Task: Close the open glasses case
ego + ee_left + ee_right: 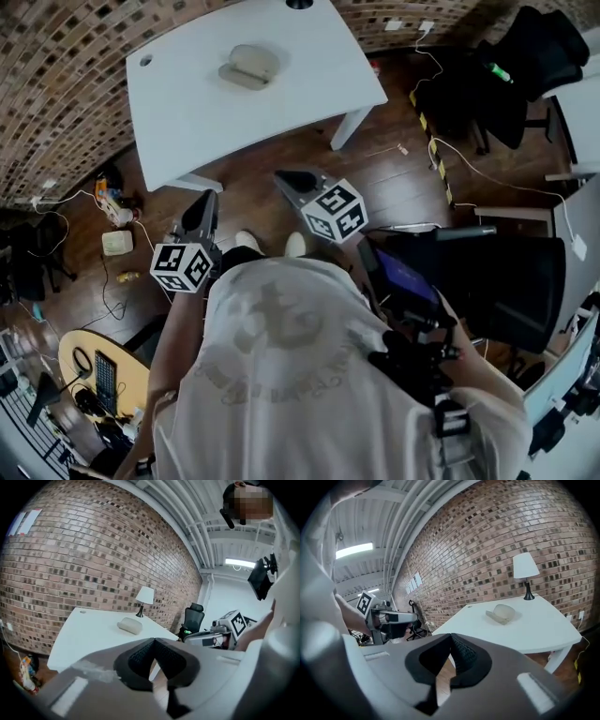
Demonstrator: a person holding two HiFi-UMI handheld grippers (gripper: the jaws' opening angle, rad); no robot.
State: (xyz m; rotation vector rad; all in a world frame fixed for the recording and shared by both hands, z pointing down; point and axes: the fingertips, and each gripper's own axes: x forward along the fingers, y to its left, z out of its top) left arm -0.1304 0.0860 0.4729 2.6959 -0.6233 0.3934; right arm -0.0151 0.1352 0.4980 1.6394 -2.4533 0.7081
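The case (248, 66), one only, lies open at the top centre of the head view on the single white tabletop (187, 112), its lid raised, so the closing looks not yet begun. The two grippers sit lower in the frame, well apart from it. The left gripper (208, 199) and right gripper (289, 176) both point toward the tabletop, jaws pressed together on nothing, probably because the approach comes first.

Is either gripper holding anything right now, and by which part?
Nothing is held. The left gripper and right gripper both have their jaws shut and empty; the glasses case lies on the white table, away from both.
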